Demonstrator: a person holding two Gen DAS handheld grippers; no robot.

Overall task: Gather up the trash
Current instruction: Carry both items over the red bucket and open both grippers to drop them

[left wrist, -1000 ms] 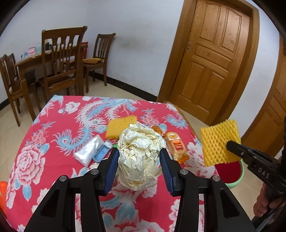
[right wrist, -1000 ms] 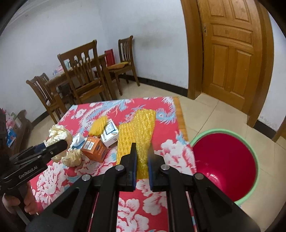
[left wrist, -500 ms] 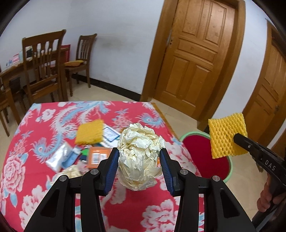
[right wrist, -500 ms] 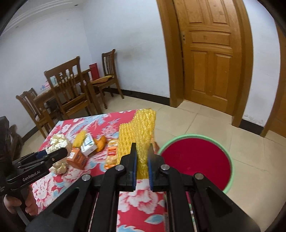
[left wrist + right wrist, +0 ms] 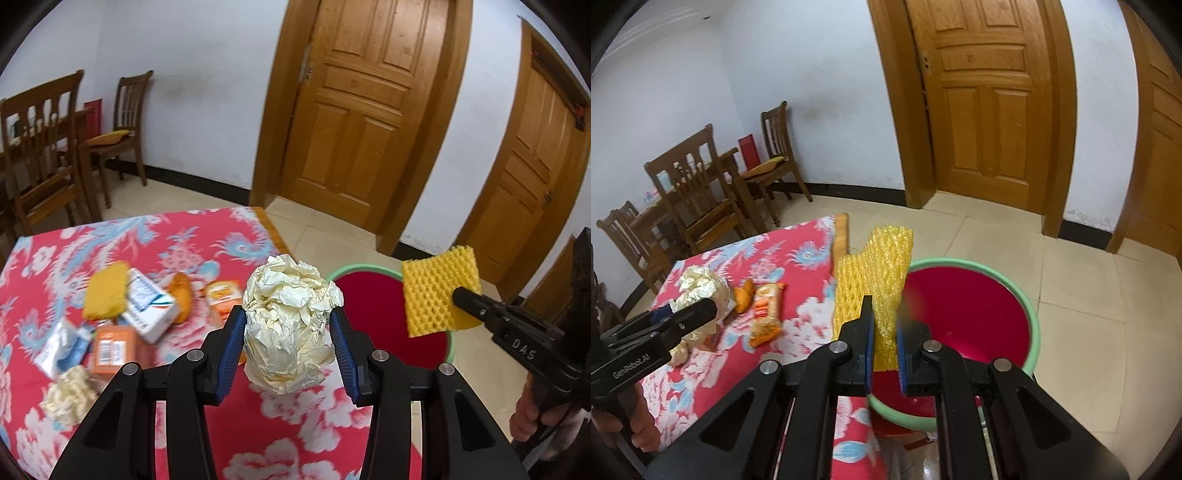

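Observation:
My left gripper [image 5: 290, 326] is shut on a crumpled cream paper ball [image 5: 290, 321], held above the table's right edge. It also shows in the right wrist view [image 5: 701, 284]. My right gripper [image 5: 884, 332] is shut on a yellow foam net [image 5: 873, 284], held over the near rim of the red basin [image 5: 964, 317] with a green rim on the floor. The net [image 5: 439, 290] and basin [image 5: 373, 314] also show in the left wrist view.
The table with the red floral cloth [image 5: 177, 236] bears a second yellow net [image 5: 105, 290], a white box [image 5: 149, 304], orange packets [image 5: 221, 295], a plastic wrapper [image 5: 55, 347] and another paper wad [image 5: 68, 395]. Wooden chairs [image 5: 698, 192] and doors [image 5: 982, 99] stand beyond.
Both grippers have swung right toward the basin, carrying the paper ball and the foam net. The basin now sits larger and closer under the right gripper.

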